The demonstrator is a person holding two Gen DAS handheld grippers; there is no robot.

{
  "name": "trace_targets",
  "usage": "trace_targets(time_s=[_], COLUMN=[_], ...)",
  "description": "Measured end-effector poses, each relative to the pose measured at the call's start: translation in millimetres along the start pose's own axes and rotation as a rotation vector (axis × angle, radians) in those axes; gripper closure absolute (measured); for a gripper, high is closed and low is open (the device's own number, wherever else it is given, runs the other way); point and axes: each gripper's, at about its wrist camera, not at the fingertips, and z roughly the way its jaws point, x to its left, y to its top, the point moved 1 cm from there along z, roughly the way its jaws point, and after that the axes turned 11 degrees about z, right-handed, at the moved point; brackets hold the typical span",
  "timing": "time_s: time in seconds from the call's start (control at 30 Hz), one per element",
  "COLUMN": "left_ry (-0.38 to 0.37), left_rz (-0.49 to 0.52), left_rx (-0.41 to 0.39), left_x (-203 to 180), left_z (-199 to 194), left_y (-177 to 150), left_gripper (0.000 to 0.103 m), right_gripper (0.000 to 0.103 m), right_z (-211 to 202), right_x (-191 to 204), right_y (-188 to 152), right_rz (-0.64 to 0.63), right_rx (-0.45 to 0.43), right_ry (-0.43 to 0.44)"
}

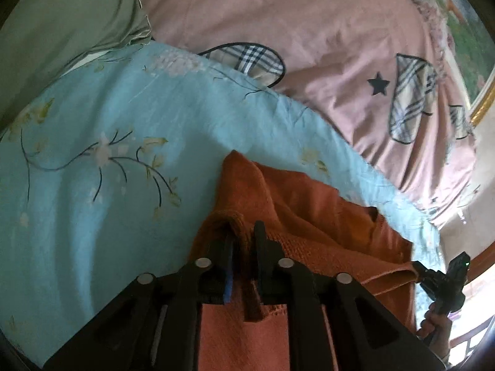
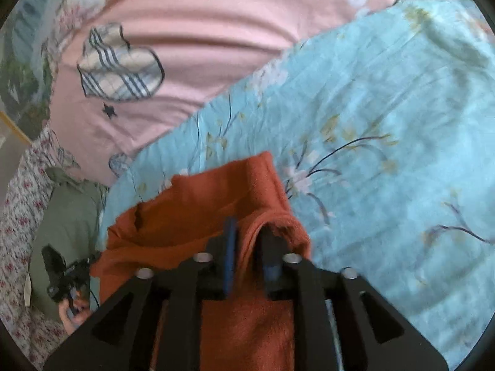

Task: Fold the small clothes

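Note:
A rust-orange knitted garment (image 1: 297, 213) hangs between my two grippers above a light blue floral sheet (image 1: 102, 117). My left gripper (image 1: 244, 232) is shut on one folded edge of the garment. My right gripper (image 2: 249, 232) is shut on the other edge of the same garment (image 2: 198, 204). The right gripper also shows at the far right of the left wrist view (image 1: 439, 281), and the left gripper at the lower left of the right wrist view (image 2: 62, 275), each in a hand. The garment sags in folds between them.
The blue sheet (image 2: 371, 108) lies over a pink duvet (image 1: 278, 9) with plaid hearts and stars. A green pillow (image 1: 62, 21) sits at the upper left. A floral-print cloth (image 2: 21, 216) and green fabric (image 2: 71, 216) lie at the left of the right wrist view.

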Motion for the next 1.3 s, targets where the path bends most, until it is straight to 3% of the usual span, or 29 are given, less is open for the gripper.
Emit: trace_targets(time_s=[0.03,0.07,0.1,0.17,0.27,0.33,0.43,0.57,0.63,0.73,0.77,0.8,0.83,0.87,0.93,1.0,1.1,1.3], left_ry=[-0.001,0.004,-0.004,-0.057,-0.146,-0.174,-0.134,-0.066,-0.021,0.037,0.055,0.085,0.136,0.164,0.169,0.163,0.159,0.050], left_rz=[0.016,0.035,0.060,0.113,0.235,0.311,0.387,0.388,0.359,0.296,0.264,0.241,0.209,0.181,0.117,0.074,0.088,0.080], left_rx=[-0.010,-0.017,-0.029,-0.027,0.053,0.129,0.220,0.233,0.207,0.137,0.106,0.078,0.038,0.004,-0.037,-0.048,-0.031,0.018], left_x=[-4.5,-9.2,-17.4,-36.9,-79.0,-104.8,-124.6,-114.9,-101.9,-80.6,-72.4,-65.6,-57.2,-49.8,-34.2,-22.0,-23.1,-42.8], left_z=[-8.8,-17.0,-27.4,-39.9,-33.7,-16.9,16.8,46.1,54.5,55.4,51.5,46.7,38.8,31.4,16.8,2.8,-12.4,-48.9], left_y=[-5.0,-11.0,-20.6,-35.7,-65.2,-81.1,-89.7,-60.1,-30.2,14.1,27.3,36.0,45.4,51.8,58.8,52.1,27.2,-60.3], left_gripper=[0.077,0.066,0.062,0.062,0.062,0.062,0.062,0.074,0.075,0.075,0.070,0.055,0.048,0.043,0.043,0.043,0.043,0.043], right_gripper=[0.060,0.057,0.057,0.057,0.057,0.057,0.057,0.061,0.061,0.059,0.059,0.059,0.059,0.059,0.059,0.059,0.059,0.058], right_z=[-11.8,-24.5,-32.7,-32.6,-9.2,13.9,39.4,56.1,53.0,36.4,30.6,24.8,20.1,15.9,8.4,2.8,-10.8,-32.1], right_x=[1.4,5.1,11.5,28.6,59.7,73.5,78.5,70.4,61.1,45.3,41.8,39.4,36.9,34.0,29.2,27.7,26.7,29.4], right_y=[-3.2,-8.9,-17.2,-37.7,-83.6,-108.9,-114.6,-61.2,-24.6,16.5,23.0,27.7,28.6,27.2,19.6,4.1,-24.0,-97.7], right_rz=[-0.017,-0.045,-0.083,-0.171,-0.372,-0.495,-0.597,-0.534,-0.445,-0.283,-0.255,-0.234,-0.218,-0.201,-0.185,-0.183,-0.177,-0.168], right_rx=[-0.044,-0.083,-0.085,0.000,0.202,0.317,0.339,0.220,0.098,-0.028,-0.066,-0.097,-0.110,-0.115,-0.105,-0.083,-0.061,0.048], right_ry=[-0.020,-0.032,-0.015,0.059,0.101,0.063,-0.046,-0.142,-0.208,-0.170,-0.187,-0.196,-0.187,-0.173,-0.155,-0.138,-0.107,-0.029])
